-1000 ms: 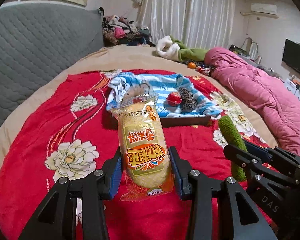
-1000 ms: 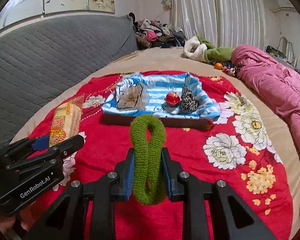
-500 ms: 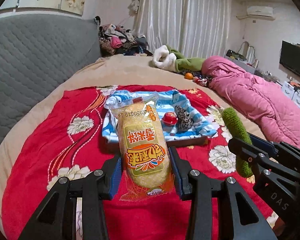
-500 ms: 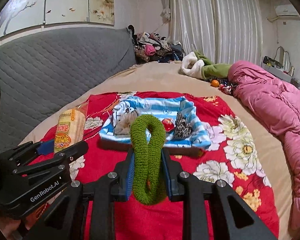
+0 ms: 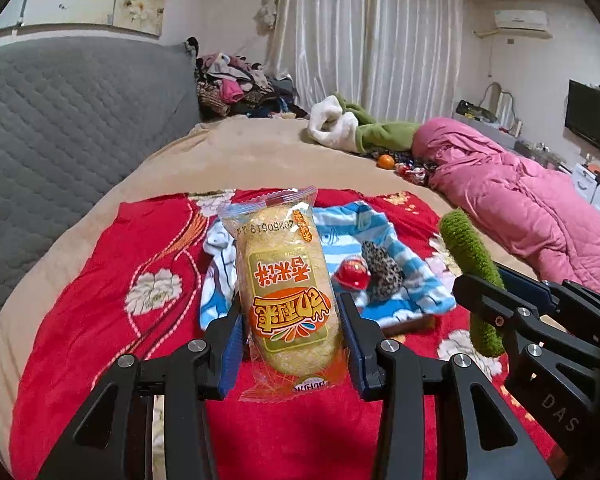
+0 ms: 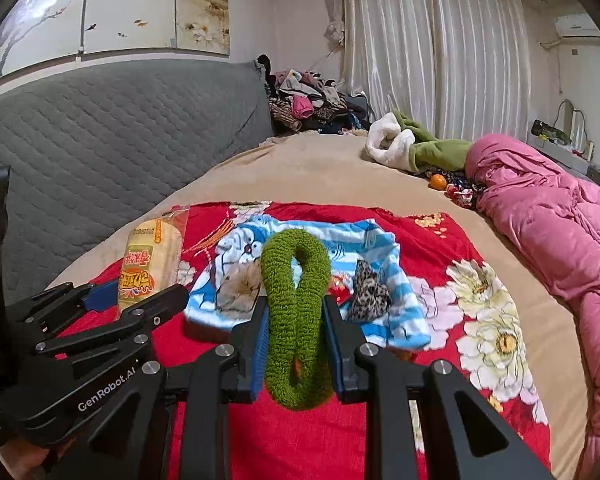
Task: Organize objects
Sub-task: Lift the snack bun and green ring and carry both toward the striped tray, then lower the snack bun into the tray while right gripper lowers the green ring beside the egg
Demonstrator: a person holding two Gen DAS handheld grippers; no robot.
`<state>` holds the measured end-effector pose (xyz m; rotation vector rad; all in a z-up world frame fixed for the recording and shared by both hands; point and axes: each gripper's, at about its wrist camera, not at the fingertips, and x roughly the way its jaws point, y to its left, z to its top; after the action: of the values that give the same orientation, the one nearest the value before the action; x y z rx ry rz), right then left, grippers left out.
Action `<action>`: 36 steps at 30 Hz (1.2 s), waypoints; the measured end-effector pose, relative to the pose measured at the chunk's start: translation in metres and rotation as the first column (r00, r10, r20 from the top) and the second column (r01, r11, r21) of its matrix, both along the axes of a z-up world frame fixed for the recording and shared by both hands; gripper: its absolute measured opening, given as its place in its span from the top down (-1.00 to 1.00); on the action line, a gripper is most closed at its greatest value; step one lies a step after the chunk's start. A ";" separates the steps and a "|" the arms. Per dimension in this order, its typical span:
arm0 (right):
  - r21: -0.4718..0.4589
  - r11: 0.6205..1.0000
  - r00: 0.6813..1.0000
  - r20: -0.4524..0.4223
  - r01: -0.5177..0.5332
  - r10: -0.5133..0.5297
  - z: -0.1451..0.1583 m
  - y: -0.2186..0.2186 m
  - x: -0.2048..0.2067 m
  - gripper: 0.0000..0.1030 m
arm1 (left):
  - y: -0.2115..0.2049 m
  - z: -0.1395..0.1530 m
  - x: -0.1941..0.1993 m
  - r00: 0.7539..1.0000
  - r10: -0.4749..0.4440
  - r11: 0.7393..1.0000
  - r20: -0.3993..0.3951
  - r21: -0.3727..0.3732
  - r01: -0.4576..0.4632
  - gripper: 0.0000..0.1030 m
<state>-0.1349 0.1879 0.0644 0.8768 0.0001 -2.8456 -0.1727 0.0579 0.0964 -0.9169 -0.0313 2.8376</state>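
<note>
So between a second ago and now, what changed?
Both grippers rose and drew back from the cloth-lined tray, which sits lower and smaller in both views. Nothing was grasped or released: left gripper still clamps the snack packet, right gripper the green scrunchie.

A red flowered blanket (image 5: pixel 80 312) lies on the beige bed (image 5: pixel 260 156), with the grey quilted headboard (image 5: pixel 60 120) to its left. On the blanket sits a shallow tray lined with blue-striped cartoon cloth (image 6: pixel 404 320), holding a small red ball (image 5: pixel 352 276) just left of a leopard-print pouch (image 5: pixel 382 270). A rumpled pink quilt (image 5: pixel 532 208) lies to the right.
</note>
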 end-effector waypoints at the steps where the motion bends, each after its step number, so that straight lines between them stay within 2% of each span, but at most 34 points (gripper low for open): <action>1: -0.001 1.000 1.000 0.001 -0.002 0.002 0.000 0.000 -0.005 0.50 | 0.001 0.000 -0.004 1.000 0.000 1.000 -0.002 -0.002 0.000 0.13; 7: -0.002 1.000 1.000 -0.001 0.003 -0.003 -0.004 0.002 -0.035 0.50 | 0.003 -0.003 -0.036 1.000 -0.001 1.000 -0.003 0.002 0.001 0.13; 22: -0.010 1.000 0.999 0.049 0.002 -0.001 -0.040 0.001 -0.105 0.50 | 0.005 -0.048 -0.111 0.998 0.013 1.000 0.055 -0.003 -0.013 0.13; 36: 0.003 1.000 0.991 0.131 0.015 -0.015 -0.089 -0.002 -0.146 0.50 | 0.016 -0.082 -0.146 0.996 0.005 1.000 0.092 -0.012 -0.004 0.13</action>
<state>-0.2806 0.1860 -0.0242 1.0671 -0.0193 -2.7960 -0.3183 0.0736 0.0143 -1.0502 -0.0282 2.8004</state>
